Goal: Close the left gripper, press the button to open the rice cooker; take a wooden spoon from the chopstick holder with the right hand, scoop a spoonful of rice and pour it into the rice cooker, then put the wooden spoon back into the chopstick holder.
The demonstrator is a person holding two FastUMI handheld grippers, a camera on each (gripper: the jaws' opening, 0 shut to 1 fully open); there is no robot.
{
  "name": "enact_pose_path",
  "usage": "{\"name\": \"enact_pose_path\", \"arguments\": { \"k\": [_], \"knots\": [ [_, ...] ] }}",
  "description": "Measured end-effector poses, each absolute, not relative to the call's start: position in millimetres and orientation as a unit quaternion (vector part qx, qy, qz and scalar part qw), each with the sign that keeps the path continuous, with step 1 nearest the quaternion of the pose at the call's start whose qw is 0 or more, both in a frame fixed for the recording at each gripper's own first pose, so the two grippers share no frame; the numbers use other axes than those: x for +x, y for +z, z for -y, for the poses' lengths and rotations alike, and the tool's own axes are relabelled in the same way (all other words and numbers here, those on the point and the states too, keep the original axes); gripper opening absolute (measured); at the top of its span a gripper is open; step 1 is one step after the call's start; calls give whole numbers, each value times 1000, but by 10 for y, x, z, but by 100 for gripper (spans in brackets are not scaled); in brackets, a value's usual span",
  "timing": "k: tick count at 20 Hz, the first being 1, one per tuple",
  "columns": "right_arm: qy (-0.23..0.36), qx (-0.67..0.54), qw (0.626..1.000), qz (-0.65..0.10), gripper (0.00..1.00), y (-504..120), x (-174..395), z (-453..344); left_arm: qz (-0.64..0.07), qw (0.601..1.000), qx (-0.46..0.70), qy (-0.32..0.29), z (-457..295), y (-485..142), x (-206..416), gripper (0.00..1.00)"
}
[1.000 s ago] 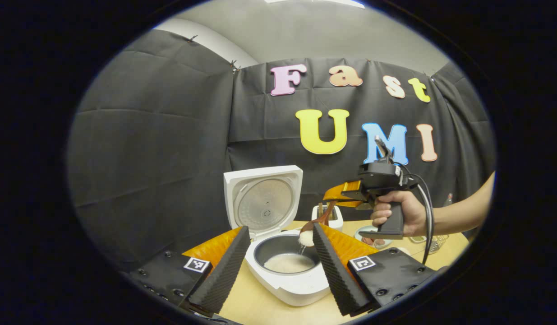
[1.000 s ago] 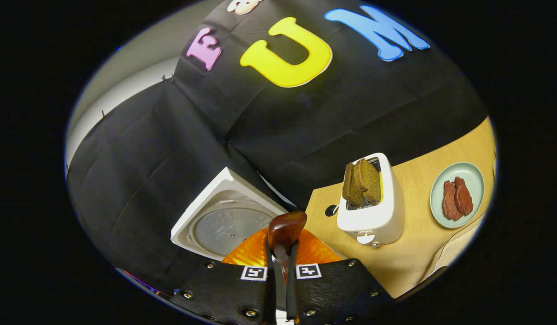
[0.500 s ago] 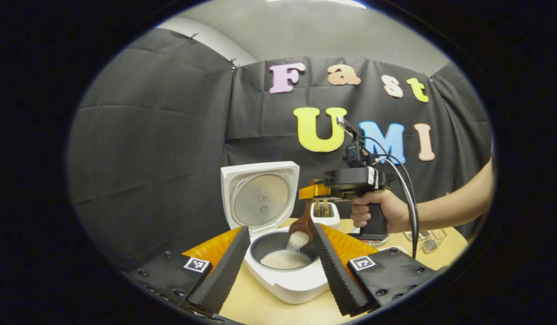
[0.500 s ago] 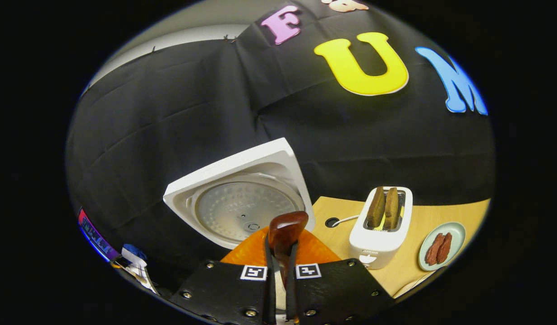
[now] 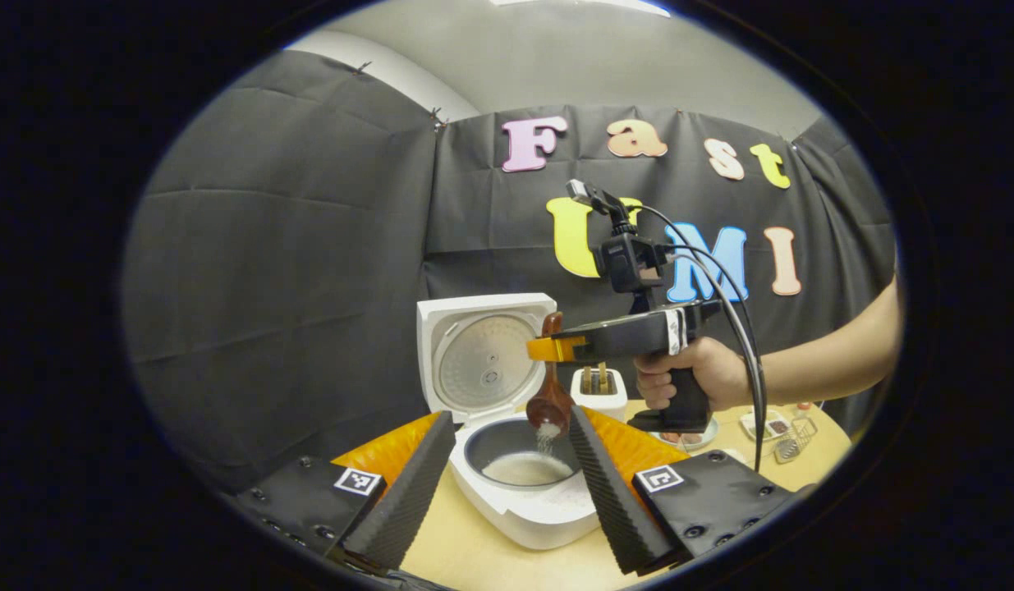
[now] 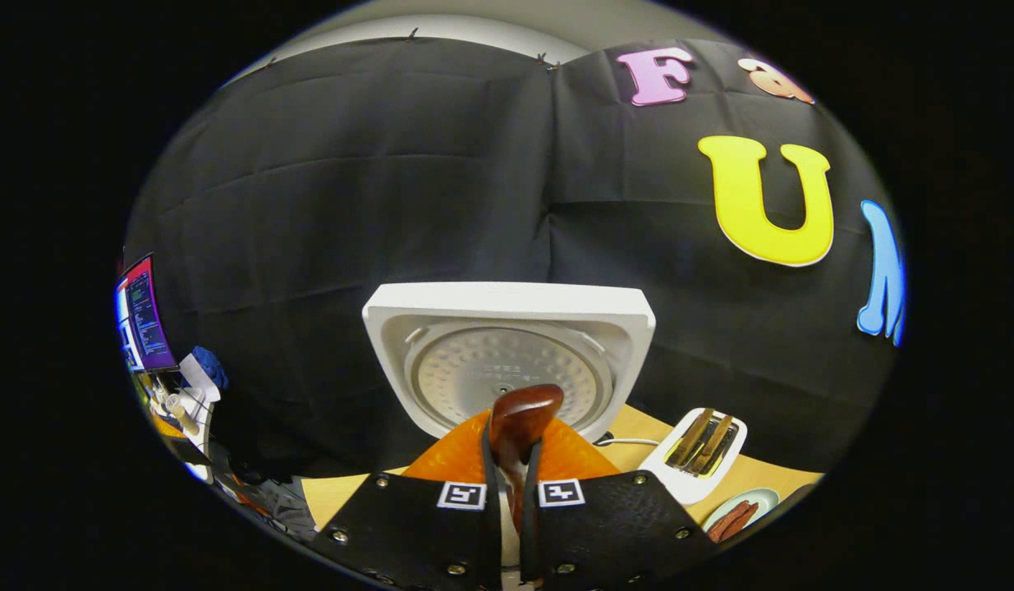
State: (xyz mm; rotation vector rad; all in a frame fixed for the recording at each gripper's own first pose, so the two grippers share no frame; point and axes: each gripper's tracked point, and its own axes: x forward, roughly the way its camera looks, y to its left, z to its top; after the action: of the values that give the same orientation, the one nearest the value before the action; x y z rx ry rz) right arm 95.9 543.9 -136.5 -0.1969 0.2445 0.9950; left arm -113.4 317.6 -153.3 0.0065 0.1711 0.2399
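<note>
Wooden spoon: rotated near-vertical since half a second ago, centre frame | rice: nearly emptied into rice cooker | right gripper: clamped on handle | left gripper: fingers spread | next: return spoon.

Left gripper view: low over the table's near edge, facing the back wall, close to the rice cooker framed between its own fingers.
Right gripper view: higher, level, tight on the cooker's raised lid.
Shared: the open lid and the toaster.
Cross-sight: the left gripper view shows the right gripper from the side.
</note>
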Motion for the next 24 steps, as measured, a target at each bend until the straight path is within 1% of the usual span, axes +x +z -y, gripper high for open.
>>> {"name": "enact_pose_path", "arguments": {
  "k": [3,6,8,12,17,19,21,24],
  "knots": [
    [485,-114,861,-102,9,-1306,839,-5478,-85,989,14,118,-3121,-1519,-1170,95],
    [485,-99,863,-103,9,-1262,865,-5445,-84,989,16,118,-3077,-1501,-1209,95],
    [479,-63,869,-112,9,-1183,900,-5382,-85,989,13,119,-3061,-1493,-1223,95],
    [447,37,880,-156,9,-1085,1080,-5128,-82,990,5,117,-3013,-1452,-1213,95],
    [403,154,881,-196,9,-1007,1153,-4553,-76,992,1,103,-2865,-1377,-1111,98],
    [382,191,880,-208,9,-1007,1183,-4266,-75,993,3,93,-2769,-1350,-1040,95],
    [362,227,878,-217,9,-1008,1202,-3957,-73,994,6,81,-2692,-1326,-993,99],
    [330,270,877,-222,9,-1002,1177,-3414,-72,996,6,60,-2450,-1282,-876,95]
  ]
}}
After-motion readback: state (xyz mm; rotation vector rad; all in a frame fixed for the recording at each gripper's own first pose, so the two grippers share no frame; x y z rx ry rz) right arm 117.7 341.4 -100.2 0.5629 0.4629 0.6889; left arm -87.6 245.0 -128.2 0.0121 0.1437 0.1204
